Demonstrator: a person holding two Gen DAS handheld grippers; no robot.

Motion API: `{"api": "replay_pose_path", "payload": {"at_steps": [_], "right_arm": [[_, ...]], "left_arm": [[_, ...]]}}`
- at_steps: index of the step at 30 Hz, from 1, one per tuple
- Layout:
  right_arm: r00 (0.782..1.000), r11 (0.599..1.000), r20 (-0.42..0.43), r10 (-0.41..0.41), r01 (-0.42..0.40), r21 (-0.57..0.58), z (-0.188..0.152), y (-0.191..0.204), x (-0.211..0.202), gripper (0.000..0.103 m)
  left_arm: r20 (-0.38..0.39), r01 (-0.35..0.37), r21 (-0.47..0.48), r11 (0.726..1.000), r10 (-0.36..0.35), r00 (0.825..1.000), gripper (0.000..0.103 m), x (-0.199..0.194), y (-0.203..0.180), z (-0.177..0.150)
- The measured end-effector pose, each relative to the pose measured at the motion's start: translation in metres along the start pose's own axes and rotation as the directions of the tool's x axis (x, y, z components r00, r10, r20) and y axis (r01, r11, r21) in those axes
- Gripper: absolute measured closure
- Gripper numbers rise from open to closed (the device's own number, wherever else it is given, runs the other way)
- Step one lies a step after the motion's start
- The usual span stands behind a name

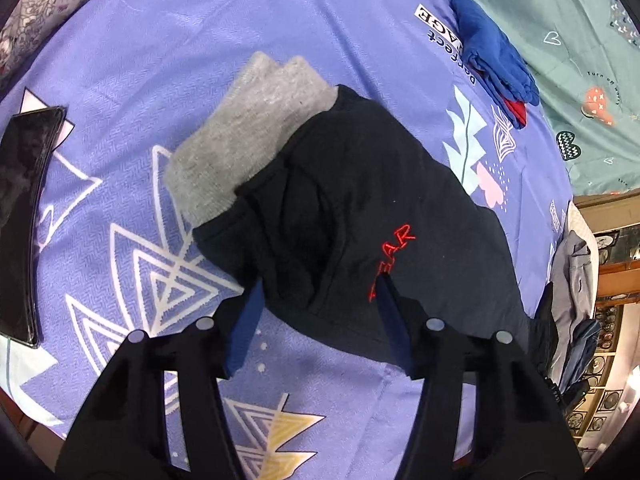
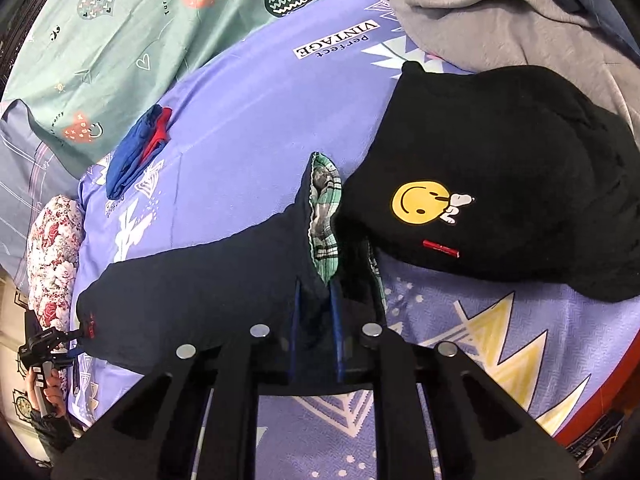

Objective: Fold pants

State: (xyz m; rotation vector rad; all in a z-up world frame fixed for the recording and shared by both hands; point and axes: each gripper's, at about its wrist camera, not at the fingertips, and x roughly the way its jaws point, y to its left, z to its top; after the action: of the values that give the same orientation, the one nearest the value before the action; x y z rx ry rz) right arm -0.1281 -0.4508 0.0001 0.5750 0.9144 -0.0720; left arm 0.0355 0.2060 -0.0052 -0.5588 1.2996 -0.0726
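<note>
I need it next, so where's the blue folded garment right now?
The blue folded garment lies at the left wrist view's upper right, on the purple sheet near its "perfect" print, beyond the dark pants.

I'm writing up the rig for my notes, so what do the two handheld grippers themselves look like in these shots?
Both look alike. The left gripper and right gripper each have a matte black body with angular arms with cut-out slots, four round silver discs near the front, and two slim, flat blue fingers. No cables or markings show. At the right view's edge, a hand with a dark sleeve holds the other gripper's grey handle.
</note>
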Motion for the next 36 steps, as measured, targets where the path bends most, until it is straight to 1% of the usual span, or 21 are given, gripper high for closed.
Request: {"api": "replay_pose_path", "payload": {"at_steps": [2, 5, 7, 10, 11, 14, 16, 18, 21, 27, 28, 30, 34, 36], "right_arm": [[1.0, 1.0, 0.0, 0.004, -0.004, 0.001, 0.0, 0.0, 0.0, 0.089], [1.0, 1.0, -0.001, 0.007, -0.007, -0.005, 0.0, 0.001, 0.001, 0.089], [1.0, 1.0, -0.002, 0.015, -0.015, -0.01, 0.001, 0.004, 0.003, 0.089], [1.0, 0.999, 0.0, 0.028, -0.028, -0.024, 0.002, 0.009, 0.003, 0.089], [1.0, 0.999, 0.001, 0.027, -0.027, -0.03, 0.002, 0.01, 0.003, 0.089], [1.0, 0.999, -0.001, 0.023, -0.023, -0.025, 0.002, 0.006, 0.002, 0.089], [1.0, 1.0, -0.001, 0.022, -0.022, -0.006, 0.002, 0.002, 0.002, 0.089], [1.0, 1.0, -0.002, 0.019, -0.019, -0.006, 0.002, 0.002, 0.003, 0.089], [1.0, 1.0, -0.009, 0.022, -0.022, -0.009, 0.001, 0.004, 0.005, 0.089], [0.999, 0.999, -0.02, 0.029, -0.029, -0.023, 0.002, 0.01, 0.009, 0.089], [0.999, 0.999, -0.02, 0.03, -0.03, -0.021, 0.002, 0.01, 0.009, 0.089], [0.999, 0.999, -0.016, 0.033, -0.033, -0.015, 0.003, 0.009, 0.009, 0.088], [0.999, 0.999, -0.02, 0.036, -0.037, -0.018, 0.004, 0.009, 0.011, 0.088], [0.999, 0.999, -0.022, 0.037, -0.038, -0.019, 0.004, 0.009, 0.013, 0.088]], "left_arm": [[0.012, 0.005, -0.004, 1.0, -0.005, 1.0, 0.033, -0.004, 0.0, -0.005], [0.03, -0.009, -0.003, 1.0, 0.009, 0.999, 0.033, -0.006, 0.003, -0.007], [0.026, -0.022, -0.043, 0.999, 0.023, 0.999, 0.033, -0.002, 0.013, -0.004], [0.028, -0.014, -0.101, 0.995, 0.017, 0.999, 0.036, 0.002, 0.027, 0.004], [0.034, -0.013, -0.113, 0.994, 0.017, 0.999, 0.039, 0.004, 0.031, 0.007], [0.044, -0.012, -0.124, 0.992, 0.018, 0.999, 0.061, 0.008, 0.033, 0.015], [0.051, -0.035, -0.113, 0.993, 0.041, 0.998, 0.062, 0.009, 0.028, 0.018], [0.06, -0.075, -0.073, 0.995, 0.08, 0.995, 0.066, 0.007, 0.018, 0.019], [0.069, -0.102, -0.045, 0.994, 0.105, 0.992, 0.066, 0.001, 0.013, 0.02], [0.063, -0.134, -0.023, 0.991, 0.135, 0.989, 0.066, -0.004, 0.008, 0.018], [0.063, -0.132, -0.016, 0.991, 0.133, 0.989, 0.065, -0.006, 0.008, 0.017], [0.063, -0.116, -0.005, 0.993, 0.116, 0.991, 0.058, -0.008, 0.005, 0.016], [0.065, -0.1, -0.016, 0.995, 0.101, 0.993, 0.057, -0.009, 0.003, 0.014], [0.069, -0.069, -0.02, 0.997, 0.07, 0.995, 0.056, -0.01, 0.001, 0.015]]}}
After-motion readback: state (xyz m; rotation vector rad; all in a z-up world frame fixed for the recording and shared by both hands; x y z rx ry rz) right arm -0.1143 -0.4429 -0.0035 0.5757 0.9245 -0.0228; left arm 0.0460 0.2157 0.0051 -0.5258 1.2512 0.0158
